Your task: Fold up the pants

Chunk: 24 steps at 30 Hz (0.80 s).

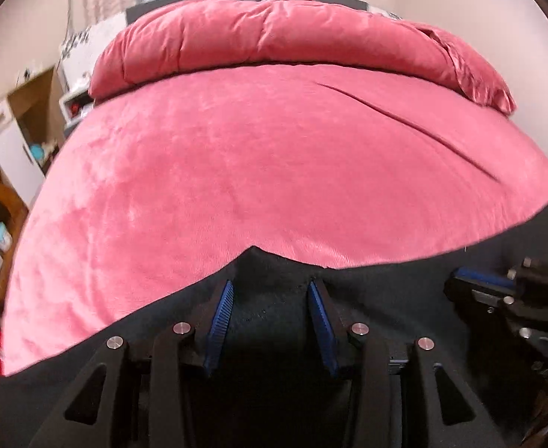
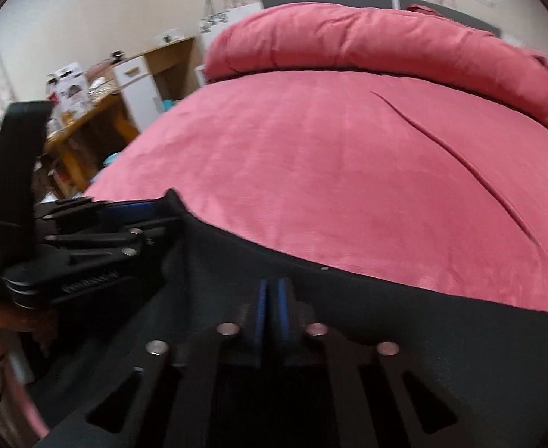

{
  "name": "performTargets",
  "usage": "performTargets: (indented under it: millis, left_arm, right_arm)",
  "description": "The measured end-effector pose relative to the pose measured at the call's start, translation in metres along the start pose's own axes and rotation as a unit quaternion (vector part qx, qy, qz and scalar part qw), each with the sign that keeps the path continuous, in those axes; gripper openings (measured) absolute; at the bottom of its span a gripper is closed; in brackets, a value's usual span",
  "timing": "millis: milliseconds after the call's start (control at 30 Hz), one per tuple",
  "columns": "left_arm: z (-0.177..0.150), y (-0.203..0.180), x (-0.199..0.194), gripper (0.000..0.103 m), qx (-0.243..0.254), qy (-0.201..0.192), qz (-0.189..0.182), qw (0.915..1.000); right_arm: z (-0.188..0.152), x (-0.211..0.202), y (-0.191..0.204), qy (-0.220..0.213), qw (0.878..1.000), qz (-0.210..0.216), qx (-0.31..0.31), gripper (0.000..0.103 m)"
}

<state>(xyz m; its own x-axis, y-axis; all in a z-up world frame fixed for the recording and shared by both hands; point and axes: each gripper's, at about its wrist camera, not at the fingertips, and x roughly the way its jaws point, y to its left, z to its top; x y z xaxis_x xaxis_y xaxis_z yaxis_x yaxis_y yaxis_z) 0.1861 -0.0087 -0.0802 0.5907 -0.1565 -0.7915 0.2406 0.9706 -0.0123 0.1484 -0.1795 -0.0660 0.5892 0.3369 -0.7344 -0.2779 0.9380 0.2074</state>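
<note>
On the pink bed (image 1: 236, 171) my right tool (image 2: 271, 298) pinches the black pants (image 2: 386, 317) shut, my left tool (image 1: 270, 298) half-open over their edge, probably to drag them flat.

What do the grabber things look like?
Both are black. The left gripper and right gripper each have two flat black linkage arms with round silver pins and ridged blue pads. A coil spring shows on the left one's side.

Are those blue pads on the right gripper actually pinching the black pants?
Touching. In the right wrist view, the right gripper has its blue pads pressed together with the edge of the black pants bunched up between them.
</note>
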Motion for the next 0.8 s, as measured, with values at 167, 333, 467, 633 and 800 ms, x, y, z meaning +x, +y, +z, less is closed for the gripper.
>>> performTargets:
  millis: [167, 333, 467, 633, 800]
  left_arm:
    - [-0.002, 0.002, 0.006, 0.047, -0.001, -0.014, 0.000, 0.9999]
    - [-0.006, 0.007, -0.007, 0.048, -0.014, -0.009, -0.018, 0.9997]
    - [-0.018, 0.018, -0.035, 0.047, -0.054, -0.022, -0.023, 0.9980]
    - [-0.049, 0.020, -0.061, 0.048, -0.079, -0.031, -0.025, 0.9961]
    - [-0.077, 0.008, -0.065, 0.056, -0.063, -0.012, -0.012, 0.9979]
  right_arm:
    - [-0.008, 0.009, -0.013, -0.012, 0.999, 0.013, 0.032, 0.000]
    - [-0.010, 0.000, -0.022, -0.015, 0.998, 0.040, 0.054, 0.000]
    - [-0.010, -0.031, -0.020, -0.036, 0.995, 0.045, 0.086, 0.032]
    - [-0.025, -0.068, -0.028, -0.049, 0.994, 0.016, 0.099, 0.051]
    - [-0.048, -0.098, -0.063, -0.047, 0.987, -0.023, 0.153, 0.051]
